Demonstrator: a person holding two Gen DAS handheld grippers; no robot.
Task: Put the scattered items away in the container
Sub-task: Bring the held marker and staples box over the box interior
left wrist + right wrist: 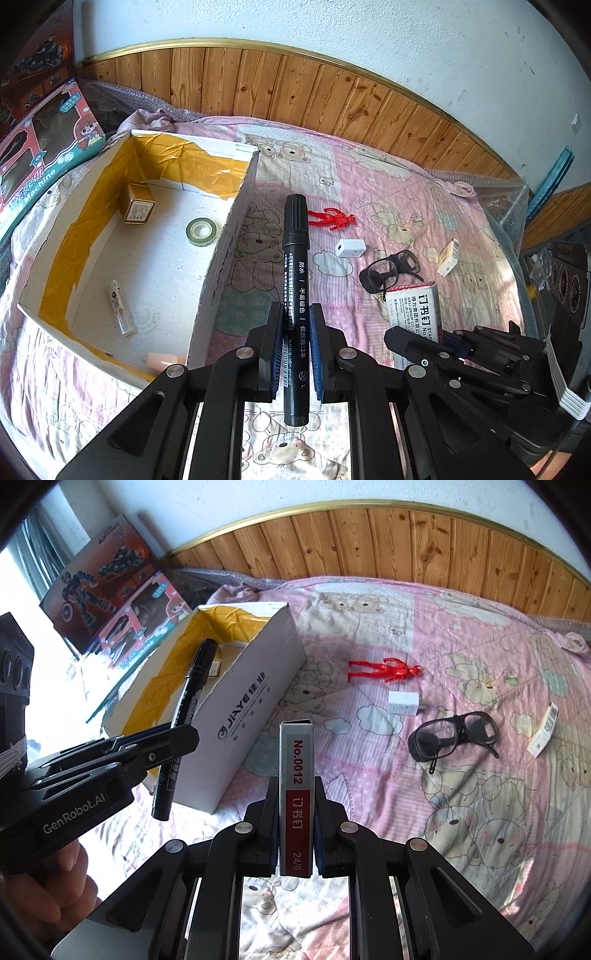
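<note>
The left hand-held gripper [296,332] is closed on a black marker [296,295], held above the bed [388,192] just right of the open cardboard box [221,258]. The right hand-held gripper [295,812] is clamped on a staple box [296,794], lifted over the pink bedspread. Inside the cardboard box lie a tape roll [201,231], a small yellow carton [136,203] and a clear vial [121,308]. To the right, on the bed, lie a red figure [384,669], a white charger [403,703], dark goggles [456,736] and a small packet [543,734].
</note>
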